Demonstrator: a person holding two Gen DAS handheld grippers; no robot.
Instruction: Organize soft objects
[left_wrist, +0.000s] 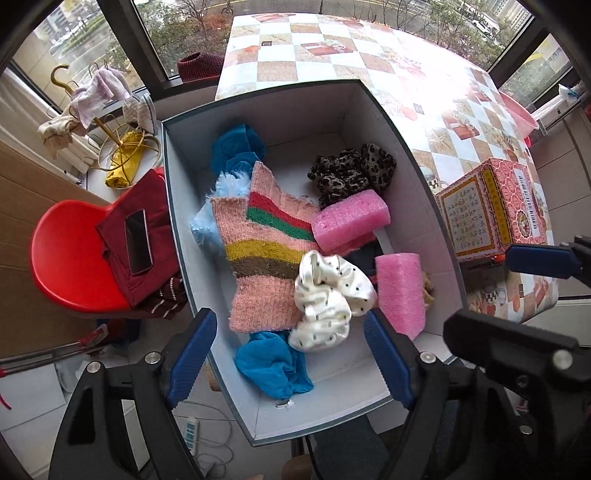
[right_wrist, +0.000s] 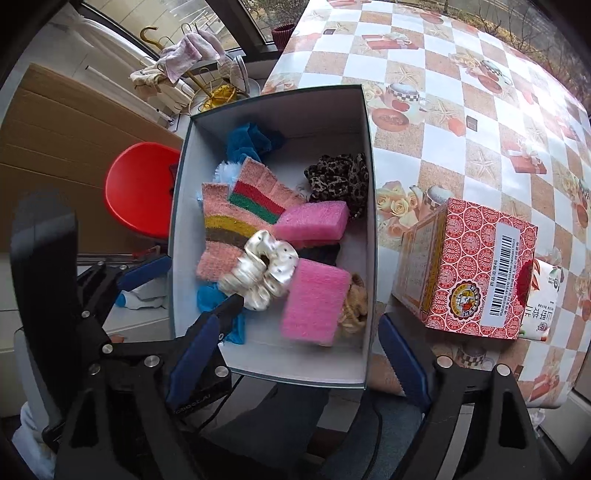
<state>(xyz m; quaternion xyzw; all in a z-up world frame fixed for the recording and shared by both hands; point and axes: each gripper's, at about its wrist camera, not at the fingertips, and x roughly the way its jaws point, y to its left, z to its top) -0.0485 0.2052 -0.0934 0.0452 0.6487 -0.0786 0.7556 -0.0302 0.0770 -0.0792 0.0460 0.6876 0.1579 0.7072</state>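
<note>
An open grey-walled box holds the soft things. In it lie a striped pink knit piece, a cream dotted scrunchie, two pink sponges, a leopard scrunchie, a tan scrunchie and blue cloths. My left gripper hangs open over the knit piece and cream scrunchie, touching neither. My right gripper stands open above the near pink sponge, its pads clear of it.
The box sits at the edge of a table with a checked cloth. A red patterned carton stands right of the box. Left of it is a red chair with a dark red garment and a phone.
</note>
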